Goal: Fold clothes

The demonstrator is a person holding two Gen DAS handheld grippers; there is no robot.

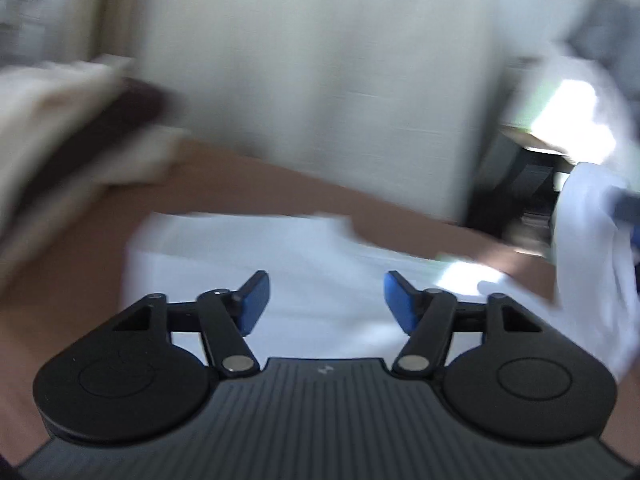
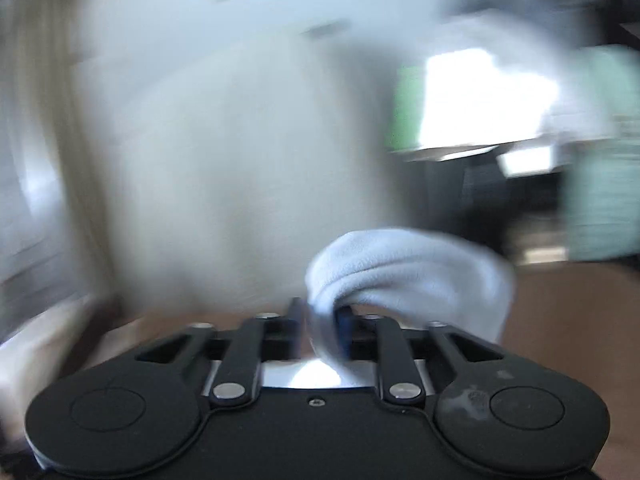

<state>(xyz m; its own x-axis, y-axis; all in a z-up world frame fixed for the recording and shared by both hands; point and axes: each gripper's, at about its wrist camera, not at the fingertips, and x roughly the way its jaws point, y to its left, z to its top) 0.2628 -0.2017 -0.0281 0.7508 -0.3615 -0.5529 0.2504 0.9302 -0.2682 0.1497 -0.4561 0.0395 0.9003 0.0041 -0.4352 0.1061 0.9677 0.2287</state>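
A pale wall (image 1: 320, 80) stands behind a brown table (image 1: 240, 188) in the left wrist view, all of it smeared by blur. A pile of cream and dark cloth (image 1: 68, 136) lies at the far left. A white garment (image 1: 280, 272) lies flat on the table under the left gripper (image 1: 326, 300), whose blue-padded jaws are spread apart and empty. On the gripper's housing a small pale mark shows, too faint to read.

In the right wrist view the same pale wall and a bright window (image 2: 480, 100) are blurred. The right gripper (image 2: 320, 320) is clenched on a fold of the white garment (image 2: 412, 272), which bulges above and to the right of its jaws. No writing is legible.
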